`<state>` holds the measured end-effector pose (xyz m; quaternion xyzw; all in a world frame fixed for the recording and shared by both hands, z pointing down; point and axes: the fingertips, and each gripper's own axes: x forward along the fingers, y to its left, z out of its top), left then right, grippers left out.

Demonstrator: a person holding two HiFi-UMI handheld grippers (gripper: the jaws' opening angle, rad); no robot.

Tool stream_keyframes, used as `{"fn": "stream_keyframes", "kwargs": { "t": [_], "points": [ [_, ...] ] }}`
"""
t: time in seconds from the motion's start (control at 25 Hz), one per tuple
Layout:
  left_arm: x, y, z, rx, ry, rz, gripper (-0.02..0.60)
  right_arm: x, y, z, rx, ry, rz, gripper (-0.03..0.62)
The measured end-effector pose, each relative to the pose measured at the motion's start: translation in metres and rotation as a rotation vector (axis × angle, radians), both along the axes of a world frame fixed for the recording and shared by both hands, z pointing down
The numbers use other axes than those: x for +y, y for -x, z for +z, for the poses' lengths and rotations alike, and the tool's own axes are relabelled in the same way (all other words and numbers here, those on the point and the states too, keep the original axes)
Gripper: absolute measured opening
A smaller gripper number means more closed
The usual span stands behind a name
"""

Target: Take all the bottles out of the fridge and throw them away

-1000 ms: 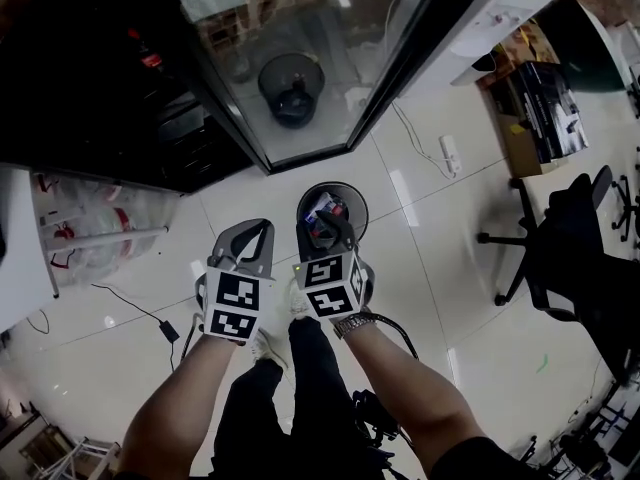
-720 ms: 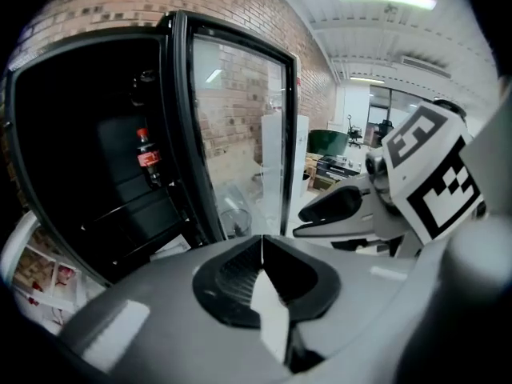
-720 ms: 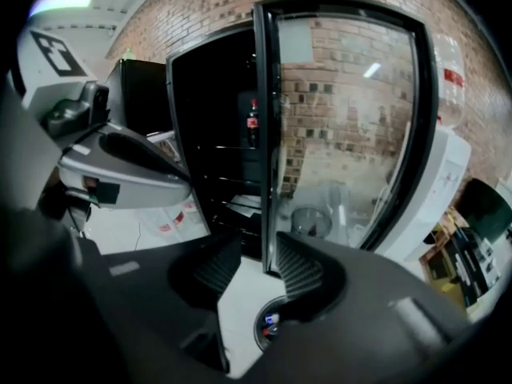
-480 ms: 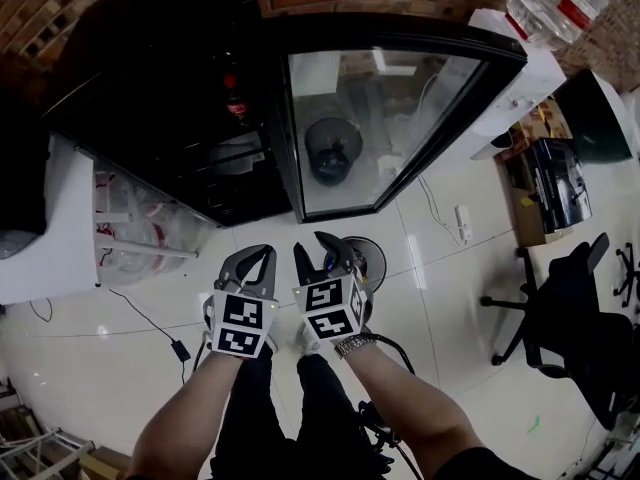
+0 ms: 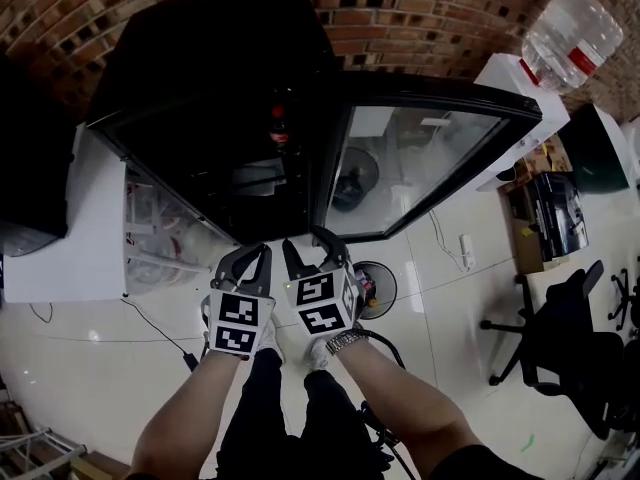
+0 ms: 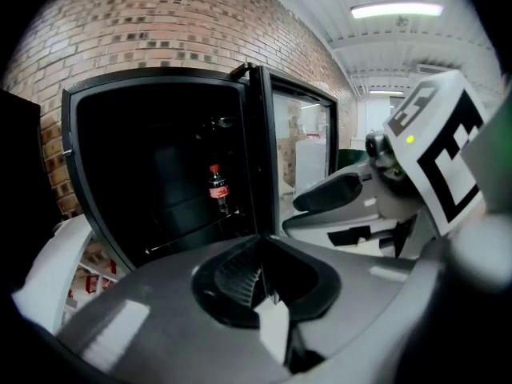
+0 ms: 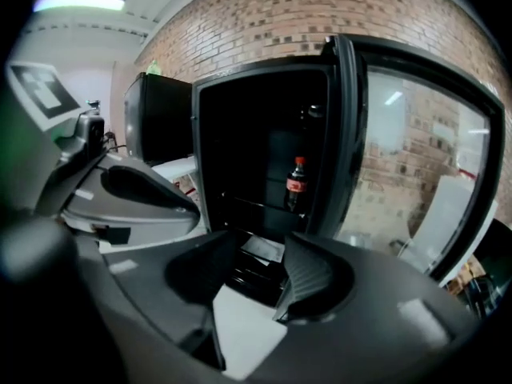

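Observation:
The black fridge (image 5: 200, 118) stands open against the brick wall, its glass door (image 5: 420, 168) swung out to the right. One dark bottle (image 5: 279, 128) with a red cap and red label stands on a shelf inside; it also shows as the bottle (image 6: 217, 186) and the bottle (image 7: 297, 184) in the gripper views. Both grippers hang side by side in front of the fridge, well short of the bottle. My left gripper (image 5: 259, 254) (image 6: 260, 277) is shut and empty. My right gripper (image 5: 311, 247) (image 7: 256, 264) is open; its jaws have just been opening, with nothing between them.
A round bin (image 5: 392, 286) with discarded things in it sits on the floor just right of my right hand. A white shelf unit (image 5: 60, 228) stands left of the fridge. To the right are a water jug (image 5: 570, 18) on a dispenser and an office chair (image 5: 560, 298).
Both grippers have risen from over the bin to face the open fridge. The right jaws have spread wider. The view has swung up from the floor to the fridge.

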<state>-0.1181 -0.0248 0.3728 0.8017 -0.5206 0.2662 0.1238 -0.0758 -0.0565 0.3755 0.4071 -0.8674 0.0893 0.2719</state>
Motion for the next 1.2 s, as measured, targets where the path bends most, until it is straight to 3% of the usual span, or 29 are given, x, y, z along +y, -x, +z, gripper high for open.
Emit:
{"fn": "stream_keyframes", "kwargs": {
  "t": [0.16,0.52,0.8,1.2],
  "points": [
    [-0.014,0.028,-0.010,0.005,-0.009,-0.004,0.004,-0.027,0.023,-0.019,0.002,-0.027,0.035,0.181],
    [-0.045,0.075,-0.021,0.019,-0.017,0.010,0.005,-0.099,0.063,-0.040,0.017,-0.061,0.134,0.247],
    [-0.075,0.091,-0.017,0.034,-0.013,0.062,0.005,-0.153,0.083,-0.035,0.036,-0.048,0.231,0.311],
    [-0.109,0.102,-0.003,0.045,0.005,0.133,0.005,-0.215,0.082,-0.017,0.027,-0.015,0.411,0.345]
  ]
}}
